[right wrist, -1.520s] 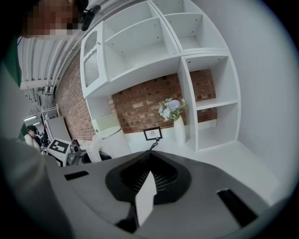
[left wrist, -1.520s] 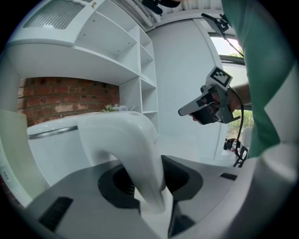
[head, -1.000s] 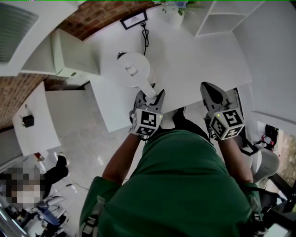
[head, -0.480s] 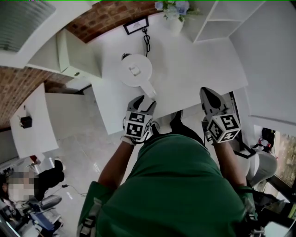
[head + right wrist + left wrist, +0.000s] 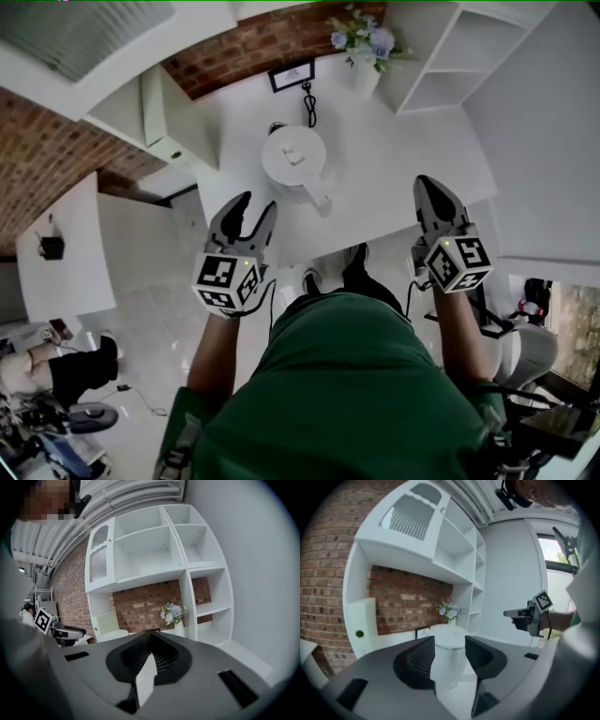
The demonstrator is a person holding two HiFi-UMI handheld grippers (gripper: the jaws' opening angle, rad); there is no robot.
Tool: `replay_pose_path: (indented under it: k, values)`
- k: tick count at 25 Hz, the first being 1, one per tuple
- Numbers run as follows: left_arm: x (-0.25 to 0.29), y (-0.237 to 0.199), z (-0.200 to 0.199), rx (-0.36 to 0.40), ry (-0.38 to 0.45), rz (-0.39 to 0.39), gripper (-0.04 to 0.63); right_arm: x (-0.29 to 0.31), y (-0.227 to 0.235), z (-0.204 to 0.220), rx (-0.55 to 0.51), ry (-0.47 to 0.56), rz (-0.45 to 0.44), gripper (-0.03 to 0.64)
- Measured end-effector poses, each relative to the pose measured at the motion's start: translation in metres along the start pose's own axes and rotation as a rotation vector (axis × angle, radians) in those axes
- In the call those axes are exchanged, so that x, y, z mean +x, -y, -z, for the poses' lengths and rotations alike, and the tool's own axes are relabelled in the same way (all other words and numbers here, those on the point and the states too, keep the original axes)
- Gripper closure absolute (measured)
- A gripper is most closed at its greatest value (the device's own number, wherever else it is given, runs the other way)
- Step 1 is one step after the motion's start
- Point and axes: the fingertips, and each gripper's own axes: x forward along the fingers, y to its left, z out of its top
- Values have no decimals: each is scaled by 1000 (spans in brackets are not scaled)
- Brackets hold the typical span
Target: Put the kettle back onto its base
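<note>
The white kettle point(image 5: 294, 157) stands upright on the white counter point(image 5: 403, 141), handle toward me; whatever is under it is hidden. My left gripper point(image 5: 253, 204) hangs off the counter's front left edge, well apart from the kettle. Its jaws are wide and closing, with nothing between them. The left gripper view shows the kettle point(image 5: 450, 646) some way off, beyond the gap of that gripper point(image 5: 450, 641). My right gripper point(image 5: 425, 184) hovers over the counter's front right part, shut and empty, its jaws point(image 5: 150, 638) meeting at the tips.
A black cord point(image 5: 307, 97) runs from behind the kettle to the brick back wall. A vase of flowers point(image 5: 364, 49) stands at the back beside white shelves point(image 5: 450, 47). A white box point(image 5: 155, 117) sits at the left. The floor lies below the counter's front edge.
My left gripper opened off the kettle's handle and drew back to the left, off the counter's edge. The kettle stayed on the counter. My right gripper rose slightly.
</note>
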Motion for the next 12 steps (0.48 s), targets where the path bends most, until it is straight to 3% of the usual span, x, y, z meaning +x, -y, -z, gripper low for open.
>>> replay_pose_path:
  k: [6,12]
  values:
    - [-52,-33,-89,110,237,-95,520,-4,-34,-54,-60,132,-16,604]
    - [-85,-68,-119,119,308,-184,537,-10,-62,-86,-117,210,-14,604]
